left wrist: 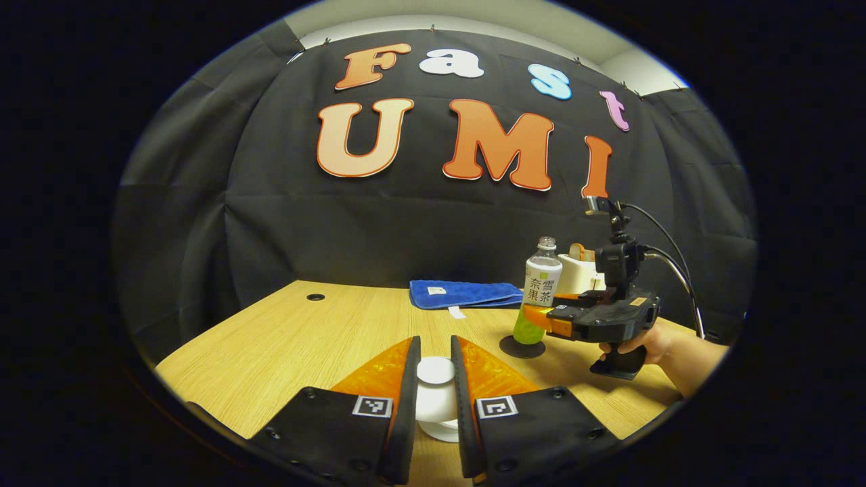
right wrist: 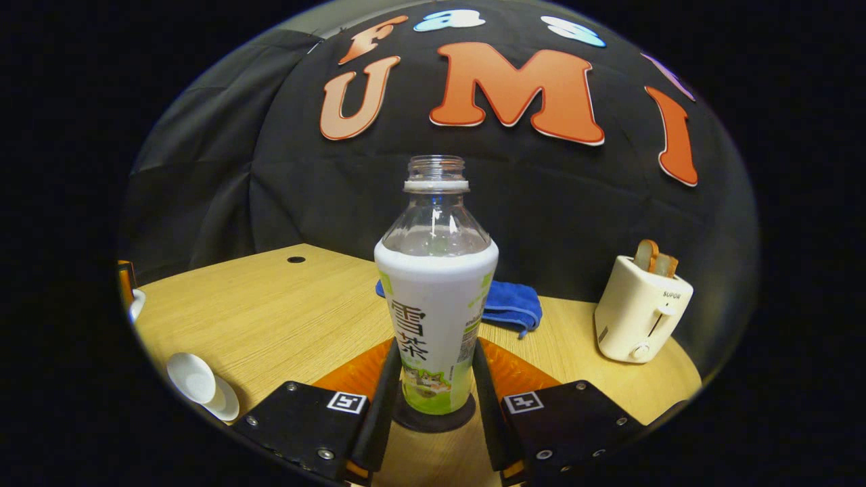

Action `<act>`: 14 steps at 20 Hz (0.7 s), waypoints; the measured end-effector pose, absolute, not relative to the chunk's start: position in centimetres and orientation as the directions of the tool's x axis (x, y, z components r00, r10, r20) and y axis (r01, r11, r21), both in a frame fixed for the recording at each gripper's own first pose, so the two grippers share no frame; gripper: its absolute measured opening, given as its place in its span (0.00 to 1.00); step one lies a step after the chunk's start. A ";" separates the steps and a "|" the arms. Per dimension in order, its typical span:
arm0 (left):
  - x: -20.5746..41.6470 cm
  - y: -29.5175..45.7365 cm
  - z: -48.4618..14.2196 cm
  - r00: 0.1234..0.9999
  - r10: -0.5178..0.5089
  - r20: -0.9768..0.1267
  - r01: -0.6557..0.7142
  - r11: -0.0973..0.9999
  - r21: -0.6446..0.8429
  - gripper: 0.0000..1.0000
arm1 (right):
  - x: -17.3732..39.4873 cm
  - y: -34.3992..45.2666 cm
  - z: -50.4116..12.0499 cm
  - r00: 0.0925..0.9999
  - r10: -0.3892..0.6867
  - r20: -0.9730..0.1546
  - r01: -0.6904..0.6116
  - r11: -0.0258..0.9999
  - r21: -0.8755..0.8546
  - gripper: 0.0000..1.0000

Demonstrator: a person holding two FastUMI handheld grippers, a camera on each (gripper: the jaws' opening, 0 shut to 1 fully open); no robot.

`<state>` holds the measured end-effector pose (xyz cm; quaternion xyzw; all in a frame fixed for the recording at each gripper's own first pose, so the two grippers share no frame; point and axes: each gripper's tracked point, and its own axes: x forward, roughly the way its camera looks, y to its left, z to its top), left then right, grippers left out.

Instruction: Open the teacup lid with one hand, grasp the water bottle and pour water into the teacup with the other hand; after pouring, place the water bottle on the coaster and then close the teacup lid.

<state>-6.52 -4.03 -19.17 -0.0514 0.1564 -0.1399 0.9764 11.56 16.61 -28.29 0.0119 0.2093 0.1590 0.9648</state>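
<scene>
While the water bottle stands upright on the dark coaster, uncapped, the right tongs flank its lower body, both fingers close against it; true contact cannot be told. Left tongs clench a white lid knob near the worktop's front edge. Blue cloth and toaster sit along the back edge.

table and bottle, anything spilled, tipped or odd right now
Nothing stands out. The water bottle stands upright on the dark coaster between the right gripper fingers. No spill shows on the table. The left gripper fingers sit either side of the white teacup lid.
</scene>
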 end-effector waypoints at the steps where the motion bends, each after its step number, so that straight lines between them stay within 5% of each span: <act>1: -6.4 -4.2 -19.3 0.910 -0.292 -0.293 0.261 0.955 -0.142 0.31 | 11.6 16.7 -28.8 0.855 0.311 -0.415 -0.300 0.949 0.094 0.59; 14: -6.0 -5.6 -20.8 0.889 -0.310 -0.336 0.270 0.949 -0.161 0.31 | 11.6 16.9 -29.4 0.823 0.366 -0.435 -0.300 0.930 0.214 0.62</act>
